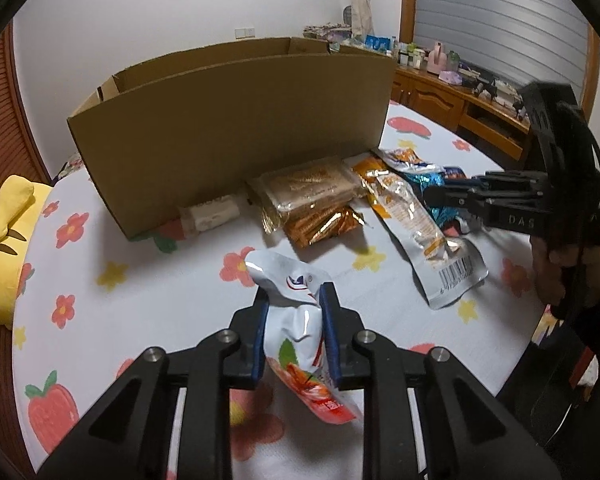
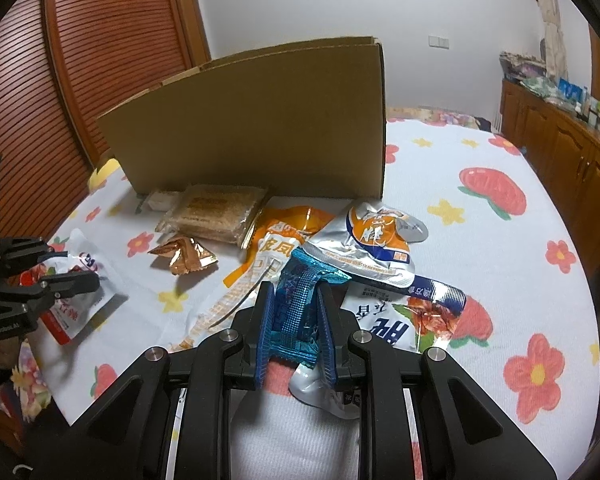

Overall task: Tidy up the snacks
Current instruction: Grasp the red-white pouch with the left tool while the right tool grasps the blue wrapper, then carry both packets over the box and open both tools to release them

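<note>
My left gripper (image 1: 294, 296) is shut on a white and red snack pouch (image 1: 296, 332), held above the flowered sheet; it also shows in the right wrist view (image 2: 74, 276). My right gripper (image 2: 294, 292) is shut on a blue foil snack pack (image 2: 296, 308), above a pile of snacks; it also shows in the left wrist view (image 1: 440, 196). An open cardboard box (image 1: 236, 120) stands behind the snacks. In front of it lie a clear cracker pack (image 2: 216, 212), a copper foil pack (image 2: 184, 260), an orange bag (image 2: 276, 240) and a silver-orange bag (image 2: 376, 244).
A small white pack (image 1: 210, 214) lies against the box wall. A yellow pillow (image 1: 4, 248) lies at the left. A wooden cabinet (image 2: 560, 140) with clutter runs along the right wall. A blue and white bag (image 2: 404, 320) lies under my right gripper.
</note>
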Available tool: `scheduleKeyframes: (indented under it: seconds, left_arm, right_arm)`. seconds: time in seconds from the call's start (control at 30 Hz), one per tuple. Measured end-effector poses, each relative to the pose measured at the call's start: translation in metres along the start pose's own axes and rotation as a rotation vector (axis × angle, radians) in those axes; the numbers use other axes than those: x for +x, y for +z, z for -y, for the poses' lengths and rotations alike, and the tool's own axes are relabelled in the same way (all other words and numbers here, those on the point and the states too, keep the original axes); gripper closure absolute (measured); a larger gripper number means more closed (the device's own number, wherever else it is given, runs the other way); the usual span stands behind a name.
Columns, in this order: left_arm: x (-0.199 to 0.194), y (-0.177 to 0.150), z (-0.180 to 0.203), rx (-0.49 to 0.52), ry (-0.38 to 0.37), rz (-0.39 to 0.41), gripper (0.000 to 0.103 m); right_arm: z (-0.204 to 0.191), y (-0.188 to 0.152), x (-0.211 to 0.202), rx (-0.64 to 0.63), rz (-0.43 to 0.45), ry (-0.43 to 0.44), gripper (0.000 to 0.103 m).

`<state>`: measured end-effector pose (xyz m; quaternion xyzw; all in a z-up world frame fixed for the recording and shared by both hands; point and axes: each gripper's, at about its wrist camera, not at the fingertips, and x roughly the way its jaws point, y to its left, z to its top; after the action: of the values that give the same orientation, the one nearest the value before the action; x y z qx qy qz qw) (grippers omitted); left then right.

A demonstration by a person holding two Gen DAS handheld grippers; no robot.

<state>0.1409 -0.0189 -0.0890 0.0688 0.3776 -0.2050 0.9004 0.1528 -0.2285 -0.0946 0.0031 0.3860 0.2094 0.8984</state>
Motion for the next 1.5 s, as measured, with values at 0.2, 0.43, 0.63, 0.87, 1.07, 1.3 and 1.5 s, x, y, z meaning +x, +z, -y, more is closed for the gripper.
scheduleKeyframes:
  seconds: [0.2,0.43,0.63,0.87,1.07,1.3,1.5]
  left_arm:
    - [-0.005,0.008,0.002,-0.008,0.001,0.03,0.081]
    - [-0.013,0.023,0.002,-0.024,0.001,0.076,0.081]
    - [-0.022,0.042,-0.004,-0.022,0.003,0.13,0.081]
    - [-0.027,0.072,-0.016,-0.022,0.016,0.171,0.081]
    - [-0.031,0.098,-0.027,-0.025,0.034,0.202,0.081]
    - [-0.027,0.129,-0.046,-0.03,0.061,0.218,0.081]
    - [-0.014,0.149,-0.062,-0.037,0.092,0.215,0.081]
  right_arm:
    - [-0.001,-0.001,-0.003,-0.01,0.024,-0.003,0.084]
    - [-0.004,-0.002,-0.007,-0.024,0.044,-0.002,0.084]
    - [-0.007,0.002,-0.012,-0.042,0.057,-0.007,0.084]
    - [-0.016,0.022,-0.027,-0.086,0.082,0.014,0.084]
    - [-0.023,0.06,-0.039,-0.139,0.13,0.041,0.084]
    - [-0.022,0.111,-0.032,-0.173,0.164,0.073,0.084]
    - [-0.022,0.145,-0.018,-0.201,0.164,0.079,0.083]
